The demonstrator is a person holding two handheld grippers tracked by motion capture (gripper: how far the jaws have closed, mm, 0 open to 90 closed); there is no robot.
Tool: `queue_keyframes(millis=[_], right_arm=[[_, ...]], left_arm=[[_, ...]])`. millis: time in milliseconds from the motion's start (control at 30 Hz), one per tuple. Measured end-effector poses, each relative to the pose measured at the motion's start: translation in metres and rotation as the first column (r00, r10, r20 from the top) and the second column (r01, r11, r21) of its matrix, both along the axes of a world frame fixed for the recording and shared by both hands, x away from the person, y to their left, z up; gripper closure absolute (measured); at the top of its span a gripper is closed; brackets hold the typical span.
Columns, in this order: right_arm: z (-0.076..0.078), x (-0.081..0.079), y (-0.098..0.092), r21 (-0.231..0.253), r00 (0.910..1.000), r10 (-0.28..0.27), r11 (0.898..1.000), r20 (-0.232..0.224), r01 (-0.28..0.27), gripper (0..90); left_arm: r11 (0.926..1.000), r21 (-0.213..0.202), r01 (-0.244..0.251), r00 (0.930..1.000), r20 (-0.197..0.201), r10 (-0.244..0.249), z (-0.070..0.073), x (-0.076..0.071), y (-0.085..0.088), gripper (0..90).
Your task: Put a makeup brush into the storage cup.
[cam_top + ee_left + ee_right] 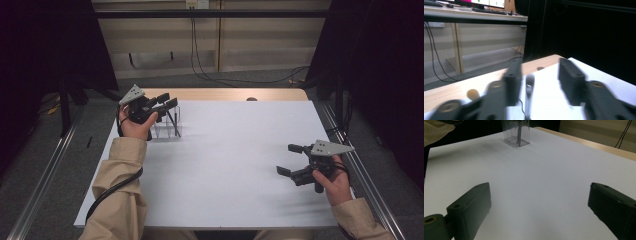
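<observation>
The left claw (167, 103) hangs over the clear plastic square holder (167, 129) at the far left of the white counter (225, 165), its jaws apart around the top of a thin dark pen-like stick (176, 124) that stands leaning inside the holder, not pressing it. This looks like the release step: the stick is dropped in. The right claw (290, 160) hovers at the near right, jaws wide apart with nothing between them. Next, the left claw should lift straight up without snagging the stick or tipping the holder.
</observation>
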State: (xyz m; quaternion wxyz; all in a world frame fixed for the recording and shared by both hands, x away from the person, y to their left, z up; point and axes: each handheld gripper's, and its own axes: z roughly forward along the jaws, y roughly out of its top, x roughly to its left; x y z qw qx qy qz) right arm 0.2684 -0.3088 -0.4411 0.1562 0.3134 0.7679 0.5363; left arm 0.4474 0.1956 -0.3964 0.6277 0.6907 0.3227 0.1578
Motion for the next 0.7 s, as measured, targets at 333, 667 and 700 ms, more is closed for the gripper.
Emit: queue_keyframes(millis=[333,667,700], right_arm=[[0.000,0.000,-0.001,0.007,1.0000,0.000,1.000,-0.003,0.000,4.4],[0.001,-0.002,-0.001,0.007,1.0000,-0.004,1.000,0.001,0.004,4.4],[0.002,-0.002,-0.001,0.011,1.0000,-0.006,1.000,0.002,0.006,4.4]], left_arm=[[0.9999,-0.011,0.006,0.9997,-0.025,-0.006,-0.001,-0.010,0.007,20.8],[0.9999,0.001,0.013,0.9999,0.002,-0.013,0.003,-0.021,0.011,11.8],[0.9998,0.001,0.019,0.9998,0.001,-0.019,0.003,-0.022,0.012,11.7]])
